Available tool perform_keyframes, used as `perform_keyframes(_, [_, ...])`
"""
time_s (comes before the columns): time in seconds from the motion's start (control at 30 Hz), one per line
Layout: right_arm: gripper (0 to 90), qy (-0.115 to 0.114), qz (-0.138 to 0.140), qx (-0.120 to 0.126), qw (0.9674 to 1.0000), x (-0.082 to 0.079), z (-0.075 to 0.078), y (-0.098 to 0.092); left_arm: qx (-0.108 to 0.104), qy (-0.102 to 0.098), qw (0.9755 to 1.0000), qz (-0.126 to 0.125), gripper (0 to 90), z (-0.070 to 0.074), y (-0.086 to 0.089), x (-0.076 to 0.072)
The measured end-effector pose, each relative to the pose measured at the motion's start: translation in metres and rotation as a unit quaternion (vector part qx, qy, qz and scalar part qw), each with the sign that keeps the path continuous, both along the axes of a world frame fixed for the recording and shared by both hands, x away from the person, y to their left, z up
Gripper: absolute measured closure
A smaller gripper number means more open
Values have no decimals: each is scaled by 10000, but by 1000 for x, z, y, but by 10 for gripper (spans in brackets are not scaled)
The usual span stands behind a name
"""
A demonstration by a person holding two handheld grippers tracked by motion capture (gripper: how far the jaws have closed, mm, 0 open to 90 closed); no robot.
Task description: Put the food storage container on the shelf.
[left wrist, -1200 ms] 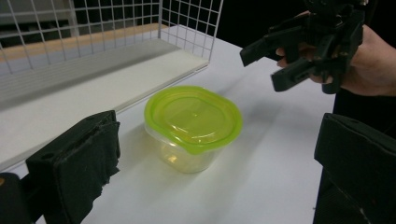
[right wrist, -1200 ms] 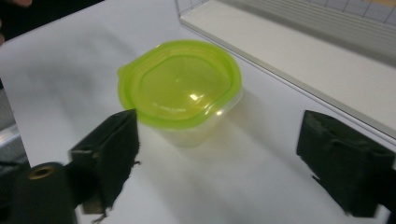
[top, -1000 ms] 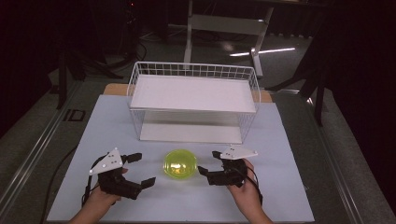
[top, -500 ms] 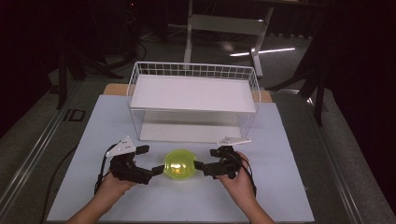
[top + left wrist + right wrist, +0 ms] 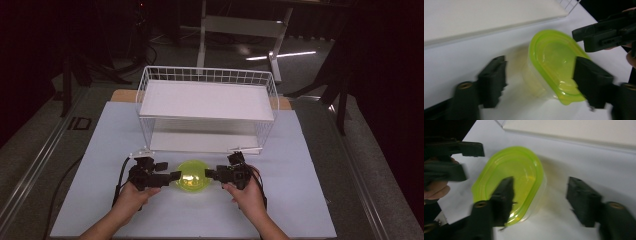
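Note:
A clear tub with a yellow-green lid (image 5: 192,176) sits on the white table near the front. My left gripper (image 5: 174,176) reaches its left rim and my right gripper (image 5: 209,173) its right rim. In the left gripper view the lid's near end (image 5: 554,65) lies between the jaws of the left gripper (image 5: 541,75). One jaw is at the lid's edge and the other stands off it. In the right gripper view one jaw of the right gripper (image 5: 541,192) hangs over the lid (image 5: 511,170) and the other is clear of the tub. Both pairs of jaws have just been closing and stand open.
A white wire basket with a flat white shelf (image 5: 207,100) stands behind the tub, its front edge close to both grippers. The table's white sheet (image 5: 310,200) ends near the person's forearms. Dark floor and stand legs lie beyond.
Both grippers have moved inward from either side until their jaws straddle the tub's rims. Their jaws have narrowed. The tub has not moved.

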State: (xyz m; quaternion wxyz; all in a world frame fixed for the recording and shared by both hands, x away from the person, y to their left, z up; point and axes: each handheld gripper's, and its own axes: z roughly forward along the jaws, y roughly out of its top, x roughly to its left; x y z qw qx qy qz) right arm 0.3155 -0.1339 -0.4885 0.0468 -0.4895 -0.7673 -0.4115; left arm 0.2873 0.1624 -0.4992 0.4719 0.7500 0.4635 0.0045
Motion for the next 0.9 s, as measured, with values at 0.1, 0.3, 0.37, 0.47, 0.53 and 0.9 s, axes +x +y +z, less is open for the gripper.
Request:
perform_keyframes(0.1, [566,86,-50,-9,10000,-1,-3,0,-51,226,9997,69,382,-4,-1,1])
perform_keyframes(0.3, [681,245,77,26,9997,-4,-5,5,23,498,9987,-89,592,-6,-7,1])
perform_keyframes(0.37, [706,180,76,-25,9998,-7,-3,8,139,427,9989,-150,646,-4,-10,0])
perform_keyframes(0.47, [736,118,69,-100,9999,-11,-1,11,183,449,9988,-88,696,0,-10,-3])
perform_keyframes(0.53, [755,146,78,-37,9999,-15,0,12,418,484,9979,36,712,5,-14,-8])
perform_keyframes(0.9, [803,-416,-45,-340,9985,-40,16,18,721,58,9969,300,788,24,-23,-20])
